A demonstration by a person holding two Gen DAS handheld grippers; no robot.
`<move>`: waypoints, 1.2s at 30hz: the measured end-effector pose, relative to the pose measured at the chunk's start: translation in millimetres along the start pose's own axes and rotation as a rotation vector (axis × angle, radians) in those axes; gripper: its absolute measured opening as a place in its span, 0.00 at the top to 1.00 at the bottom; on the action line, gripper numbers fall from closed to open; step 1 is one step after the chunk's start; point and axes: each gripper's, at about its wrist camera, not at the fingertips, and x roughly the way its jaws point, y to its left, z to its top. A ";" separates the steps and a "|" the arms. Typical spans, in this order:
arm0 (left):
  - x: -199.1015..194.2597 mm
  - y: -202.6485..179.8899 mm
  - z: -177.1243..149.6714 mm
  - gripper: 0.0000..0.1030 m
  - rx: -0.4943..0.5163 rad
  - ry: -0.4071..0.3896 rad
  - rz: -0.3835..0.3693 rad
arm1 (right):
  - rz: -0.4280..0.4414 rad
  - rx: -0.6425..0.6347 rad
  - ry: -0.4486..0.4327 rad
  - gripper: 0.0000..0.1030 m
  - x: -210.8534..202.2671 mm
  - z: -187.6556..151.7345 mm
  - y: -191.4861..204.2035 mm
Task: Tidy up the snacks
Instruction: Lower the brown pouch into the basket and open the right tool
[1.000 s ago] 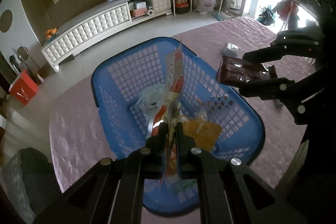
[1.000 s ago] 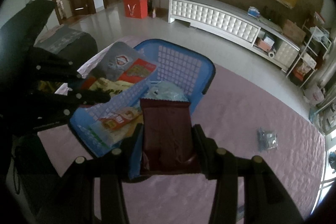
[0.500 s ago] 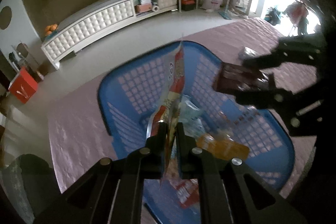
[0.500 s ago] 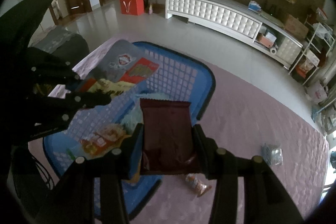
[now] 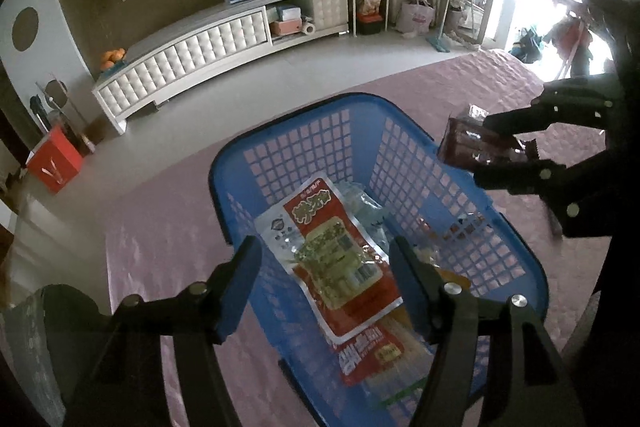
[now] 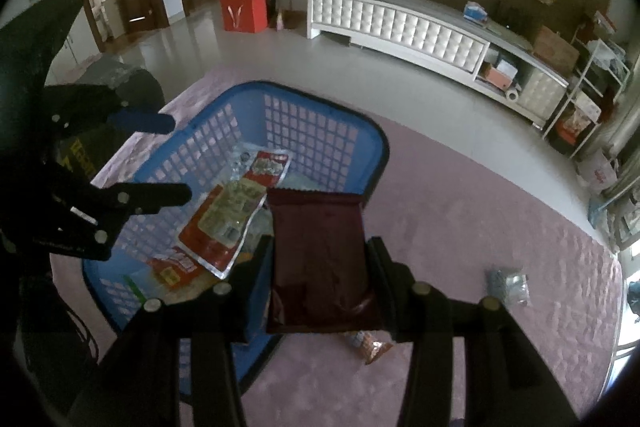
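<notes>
A blue plastic basket (image 5: pixel 348 115) (image 6: pixel 320 123) sits on the pink quilted surface. A red and silver snack packet (image 5: pixel 332 255) (image 6: pixel 232 215) lies flat inside it on top of several other packets. My left gripper (image 5: pixel 326 263) (image 6: pixel 172 159) hangs over the basket with its jaws opening and nothing pressed between them. My right gripper (image 6: pixel 320 259) (image 5: pixel 492 143) is shut on a dark maroon snack packet (image 6: pixel 320 255) (image 5: pixel 468 147) at the basket's right rim.
Two loose snacks lie on the pink surface right of the basket: a silvery packet (image 6: pixel 508 285) and a small orange one (image 6: pixel 370 343). A long white cabinet (image 5: pixel 200 43) and a red box (image 5: pixel 54 159) stand on the floor beyond.
My left gripper opened and let go of the red and silver packet, which dropped flat into the basket. The right gripper moved its maroon packet closer over the basket rim.
</notes>
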 end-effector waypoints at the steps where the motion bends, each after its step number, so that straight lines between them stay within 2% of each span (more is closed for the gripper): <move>1: -5.0 0.3 -2.3 0.38 -0.006 -0.006 0.001 | -0.001 -0.002 -0.005 0.51 -3.2 1.2 1.5; 9: -31.0 -1.4 -20.7 0.38 -0.034 -0.034 0.015 | 0.024 -0.034 -0.005 0.50 -9.6 4.8 26.3; 21: -35.0 -7.5 -47.3 0.38 -0.081 -0.023 0.002 | 0.051 -0.083 0.077 0.50 11.7 -12.7 60.3; 27: -35.7 -13.3 -58.2 0.38 -0.065 -0.007 0.007 | 0.072 -0.125 0.136 0.50 20.1 -25.6 69.8; 29: -36.1 -15.2 -57.7 0.38 -0.073 -0.004 0.003 | 0.078 -0.134 0.155 0.47 22.5 -28.7 71.0; 31: -37.1 -16.2 -55.6 0.37 -0.075 -0.001 0.003 | 0.081 -0.139 0.172 0.40 22.6 -31.5 70.1; 33: -39.9 -21.5 -52.0 0.29 -0.069 -0.001 0.009 | 0.106 -0.135 0.160 0.39 16.0 -32.4 66.9; 36: -47.0 -30.1 -47.2 0.27 -0.059 -0.017 0.007 | 0.096 -0.118 0.124 0.32 -2.4 -32.1 57.0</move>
